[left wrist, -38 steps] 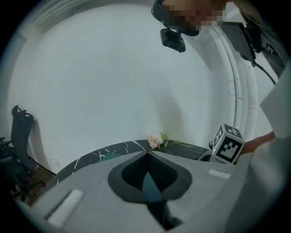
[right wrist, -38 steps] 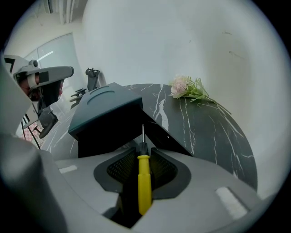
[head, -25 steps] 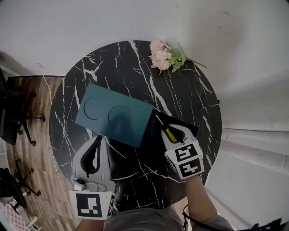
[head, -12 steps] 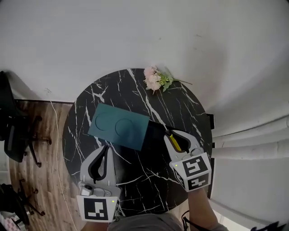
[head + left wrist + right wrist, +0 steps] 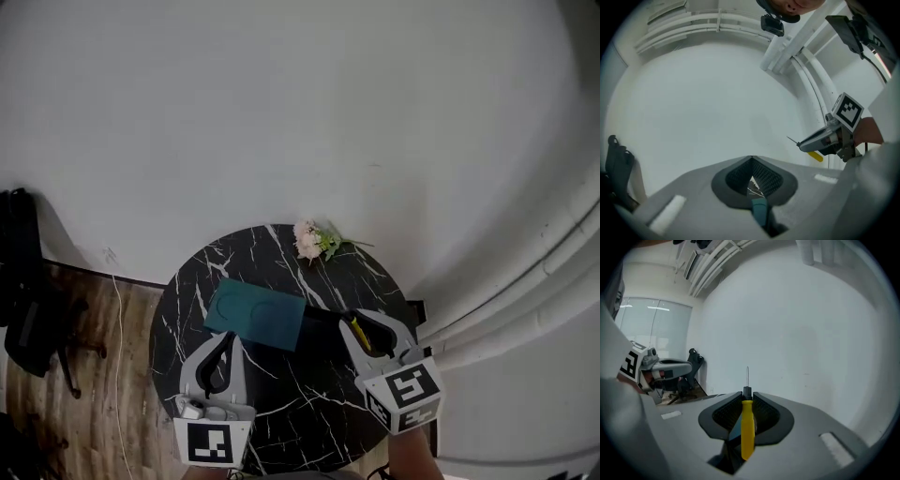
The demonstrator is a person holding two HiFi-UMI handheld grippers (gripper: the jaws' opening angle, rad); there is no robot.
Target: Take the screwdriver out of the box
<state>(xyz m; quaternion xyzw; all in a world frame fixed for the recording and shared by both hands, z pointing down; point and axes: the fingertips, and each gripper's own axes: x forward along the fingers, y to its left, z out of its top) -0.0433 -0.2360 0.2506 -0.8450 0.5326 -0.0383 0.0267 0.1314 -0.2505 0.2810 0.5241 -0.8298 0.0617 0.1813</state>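
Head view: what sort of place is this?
Probably a corner of a home or office room: a round black marble table with a flower sprig stands on wood floor by a plain white wall.

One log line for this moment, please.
right gripper: shut on screwdriver | left gripper: shut, empty | box: on table

Readable words, brand names, numbers: none in any view.
Signs: one black-and-white square coded marker (image 5: 210, 442) on the white cube of the left gripper (image 5: 225, 337); two like markers (image 5: 405, 384) on the white cube of the right gripper (image 5: 352, 322). These are block patterns, not lettering.
In the right gripper view the left cube's marker (image 5: 629, 363) possibly resembles a letter, but it is too cropped to tell.
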